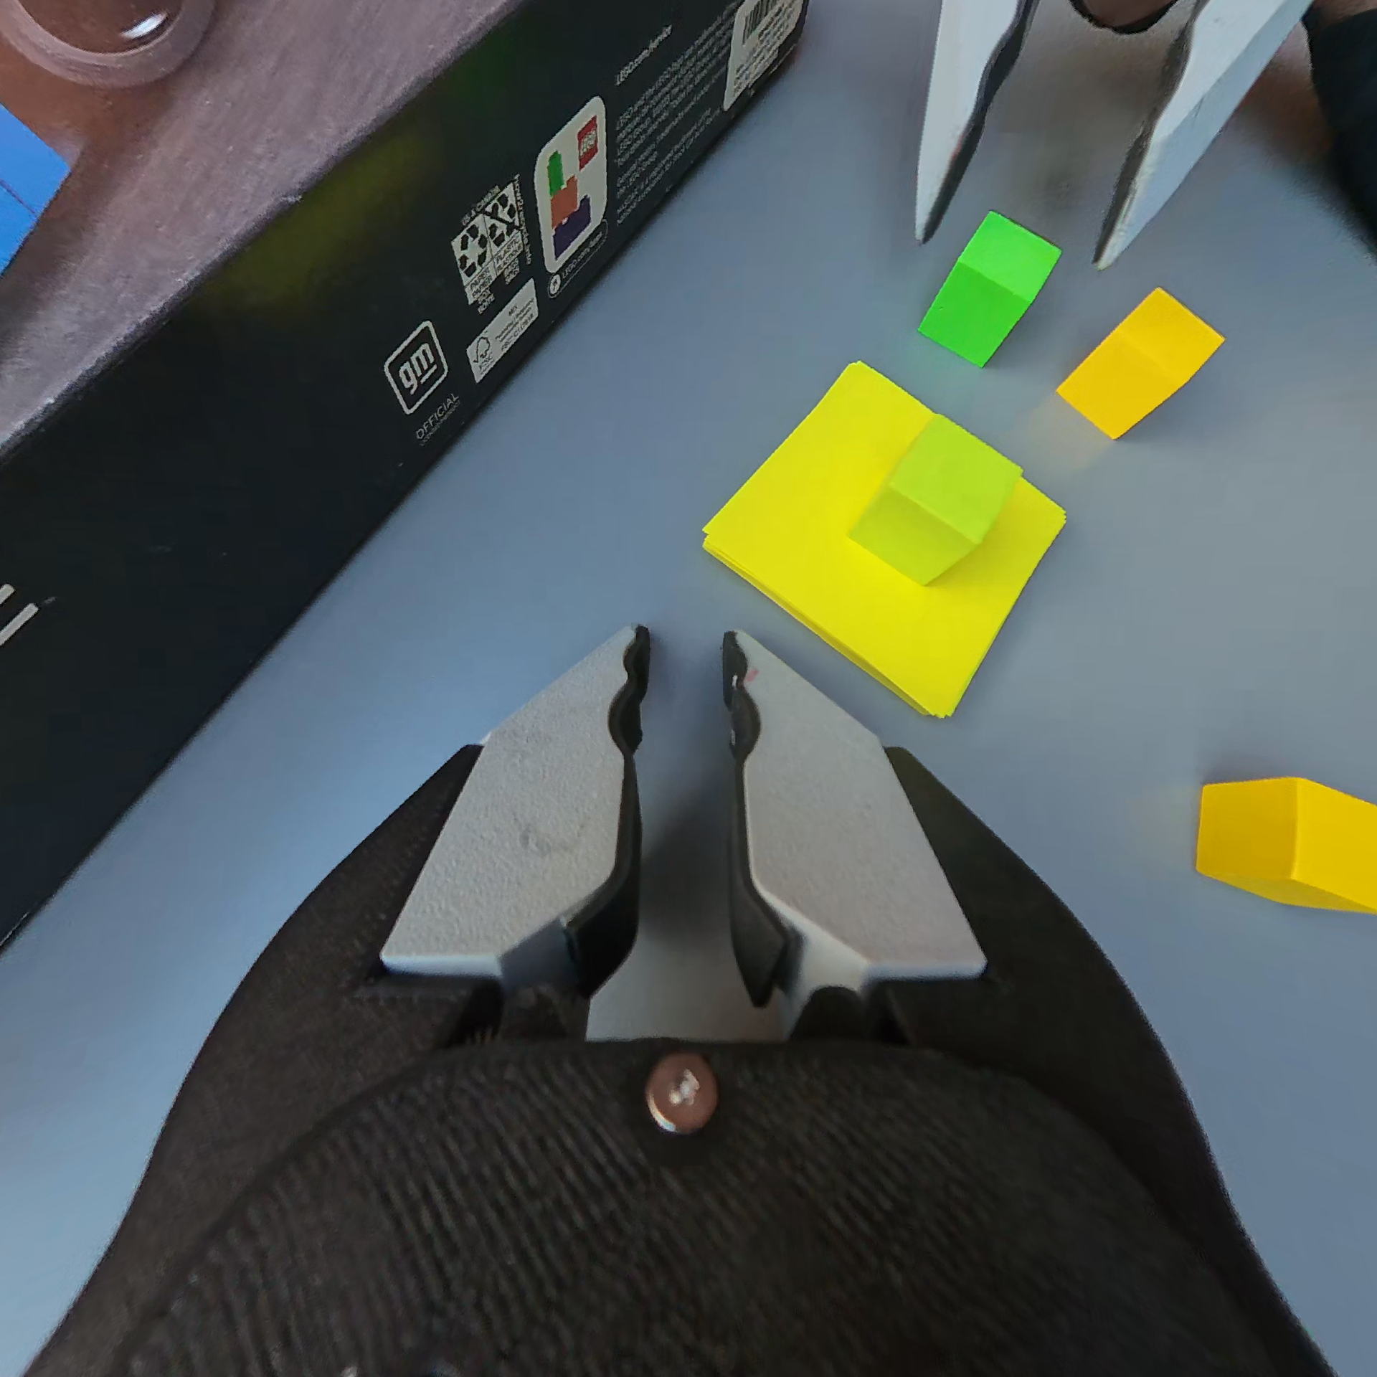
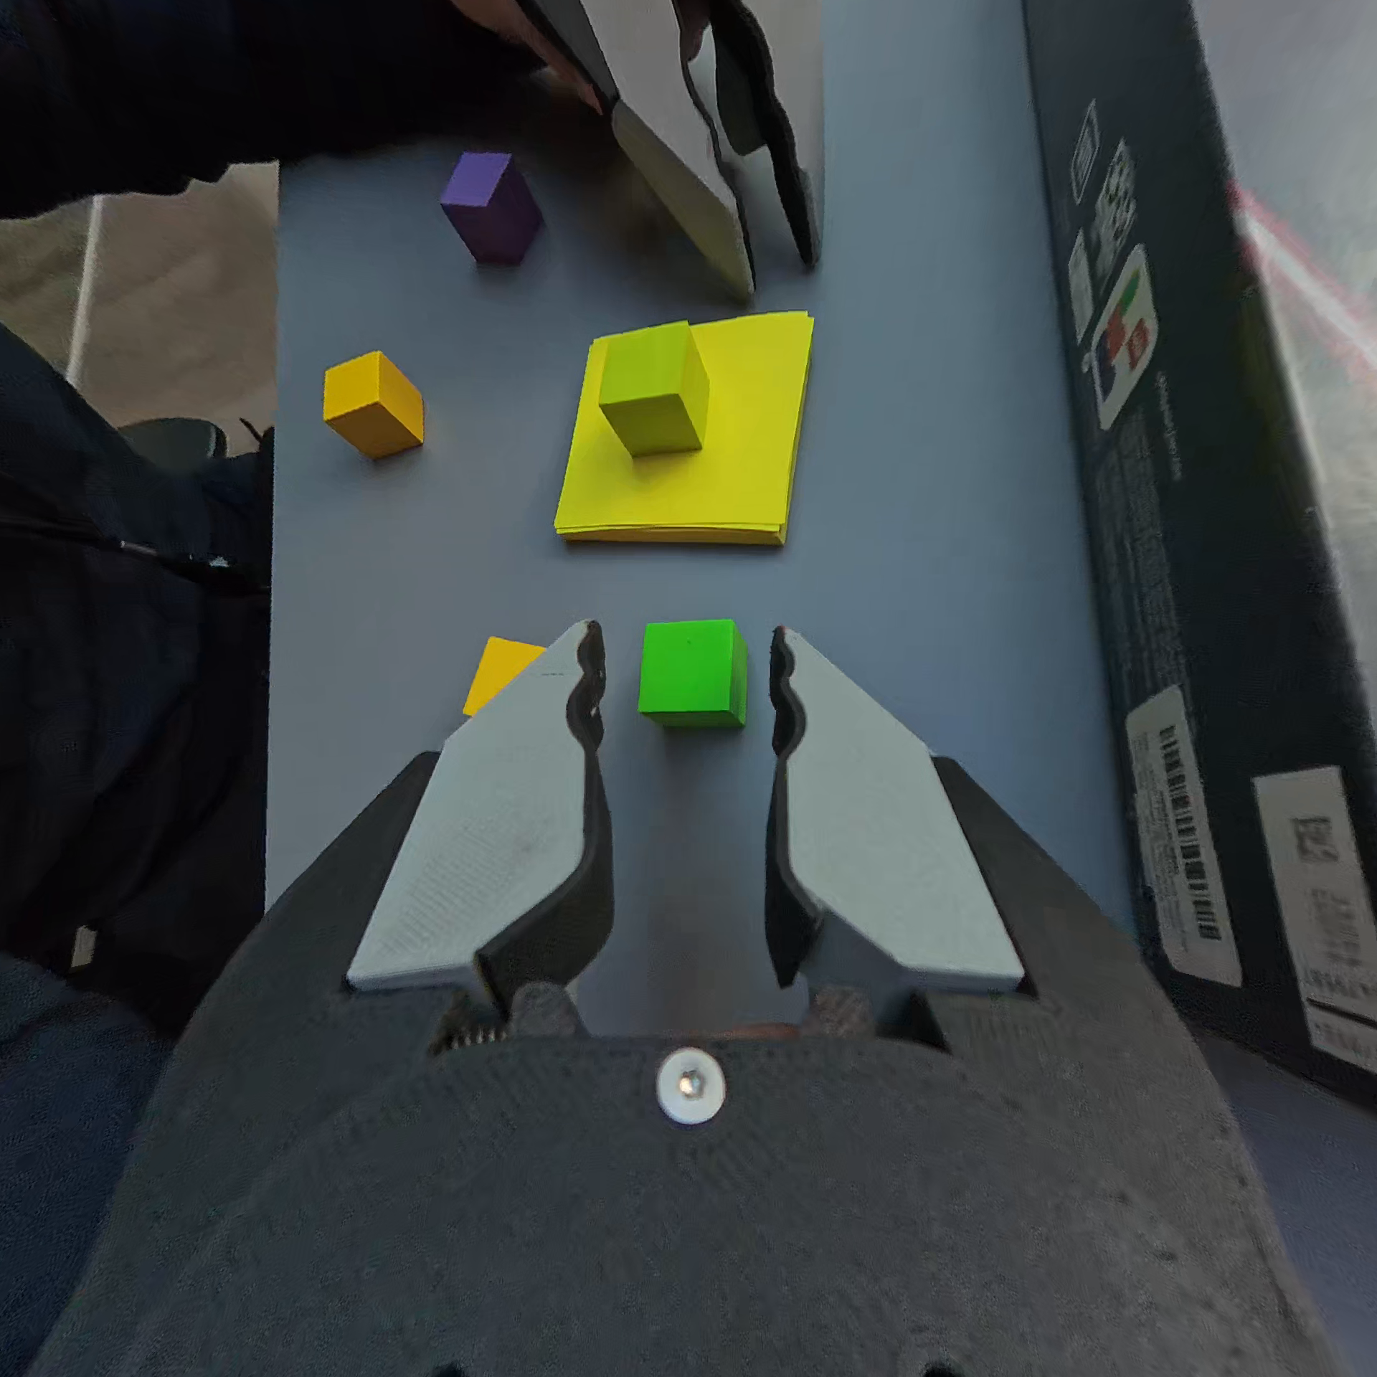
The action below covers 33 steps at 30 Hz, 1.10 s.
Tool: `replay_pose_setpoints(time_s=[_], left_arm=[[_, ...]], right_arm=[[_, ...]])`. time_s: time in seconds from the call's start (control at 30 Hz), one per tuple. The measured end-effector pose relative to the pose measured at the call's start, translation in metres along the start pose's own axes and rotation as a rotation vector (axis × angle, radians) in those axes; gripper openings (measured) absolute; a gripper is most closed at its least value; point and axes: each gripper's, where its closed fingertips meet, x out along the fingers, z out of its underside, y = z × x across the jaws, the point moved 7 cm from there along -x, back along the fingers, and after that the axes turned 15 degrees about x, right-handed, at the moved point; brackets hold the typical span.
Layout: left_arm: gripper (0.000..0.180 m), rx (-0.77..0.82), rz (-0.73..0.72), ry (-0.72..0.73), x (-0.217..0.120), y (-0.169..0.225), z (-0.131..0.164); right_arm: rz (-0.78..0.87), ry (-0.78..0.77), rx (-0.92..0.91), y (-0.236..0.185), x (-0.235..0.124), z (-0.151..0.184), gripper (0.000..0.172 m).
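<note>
My right tongs [image 2: 687, 674] hang released over the counter [image 2: 931, 521], and the green cube [image 2: 693, 670] stands between the two pads with a clear gap on each side, so nothing is grasped. My left tongs [image 1: 685, 670] are also released, slightly parted on bare counter, just beside the yellow pad [image 1: 842, 596].

What could go wrong, as I judge it: the orange cube [image 2: 503, 670] sits right against the outer side of my right tongs' left finger, half hidden behind it. Any sideways drift there could knock it. The green cube is not square to the pads in the left wrist view [image 1: 991, 287]; pads meeting it on a corner could twist it or squirt it out. The black box [image 2: 1192, 521] runs close along the right, leaving little room to swing that way.

The green cube looks bright, matte, sharp-edged and solid, resting flat on the counter, apart from the pad. A lime cube [image 2: 656, 395] sits on the pad, off-centre. A second orange cube [image 2: 372, 402] and a purple cube [image 2: 492, 209] stand farther off.
</note>
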Motion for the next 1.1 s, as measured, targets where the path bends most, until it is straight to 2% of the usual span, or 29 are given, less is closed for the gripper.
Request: replay_pose_setpoints(time_s=[0.1,0.17,0.27,0.43,0.53,0.67,1.1], left_arm=[[0.017,-0.003,0.002,0.001,0.0,0.0,0.0],[0.017,-0.006,0.003,0.002,0.0,0.0,0.0],[0.017,-0.007,0.005,0.002,0.0,0.0,0.0],[0.017,-0.015,0.008,0.004,0.0,-0.001,0.0],[0.014,-0.03,0.011,0.005,0.0,-0.002,0.0],[0.013,-0.04,0.013,0.006,0.0,-0.003,0.001],[0.011,-0.056,0.019,0.008,0.001,-0.005,0.001]], right_arm=[[0.012,-0.061,0.011,0.003,0.006,0.007,0.041],[0.025,-0.084,-0.011,0.003,0.01,0.007,0.026],[0.051,-0.07,-0.061,0.0,0.01,0.003,0.026],[-0.046,0.159,-0.133,-0.022,0.0,-0.026,0.026],[-0.051,0.271,-0.14,-0.031,0.009,-0.048,0.026],[0.049,0.213,-0.139,-0.029,0.032,-0.054,0.026],[0.065,0.163,-0.148,-0.04,0.041,-0.055,0.026]])
